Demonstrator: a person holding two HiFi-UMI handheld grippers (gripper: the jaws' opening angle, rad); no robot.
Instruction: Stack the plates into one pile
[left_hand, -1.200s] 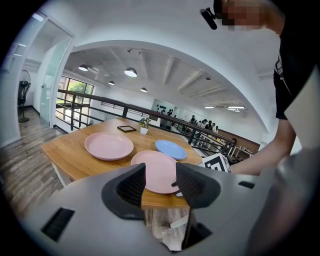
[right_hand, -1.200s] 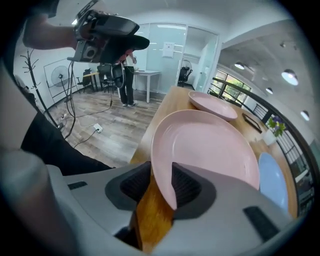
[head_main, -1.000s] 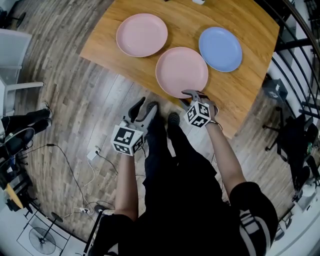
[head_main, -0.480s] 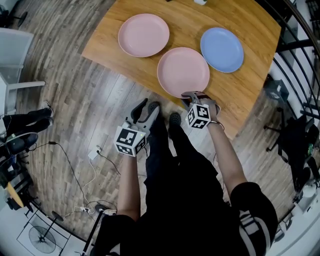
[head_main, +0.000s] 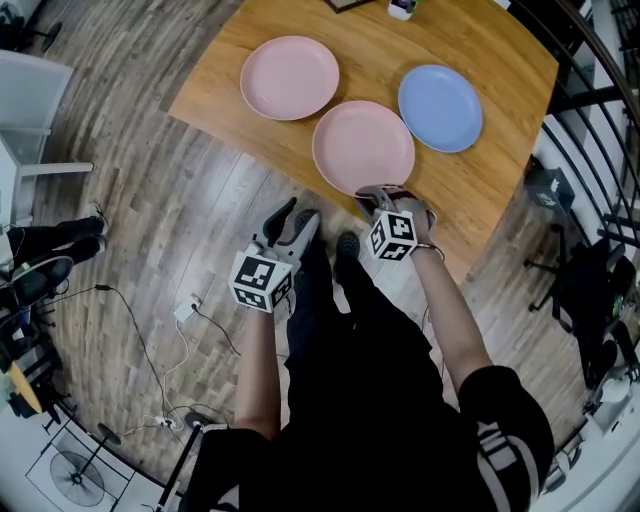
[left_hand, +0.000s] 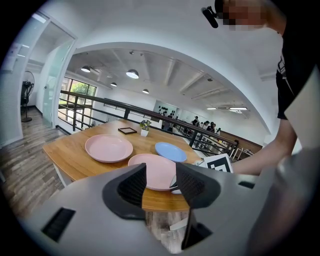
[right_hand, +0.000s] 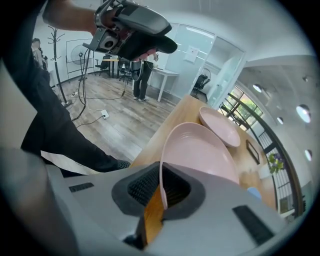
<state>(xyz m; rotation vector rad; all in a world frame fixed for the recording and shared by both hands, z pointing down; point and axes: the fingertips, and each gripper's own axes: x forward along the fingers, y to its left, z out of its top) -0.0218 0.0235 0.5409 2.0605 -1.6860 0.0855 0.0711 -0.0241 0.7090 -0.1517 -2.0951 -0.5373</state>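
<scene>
At the near edge of the table (head_main: 490, 190), the right gripper (head_main: 378, 194) has just been closing and now pinches the near rim of the middle pink plate (head_main: 363, 146), which extends away from it. The other pink plate (head_main: 290, 77) sits farther back and to the left, apart; the blue plate (head_main: 440, 107) lies near, to the right. The left gripper (head_main: 291, 216) hangs over the floor (head_main: 150, 220), jaws parted and empty, farther from every plate.

We wore a black top (head_main: 400, 430) with white stripes on its short right sleeve (head_main: 503, 443), black trousers (head_main: 322, 310) and dark shoes (head_main: 347, 243), and our left gripper (head_main: 297, 212) and right gripper (head_main: 378, 192) were grey shells with black ribbed pads (left_hand: 132, 187) and black-and-white marker cubes (head_main: 260, 282).
</scene>
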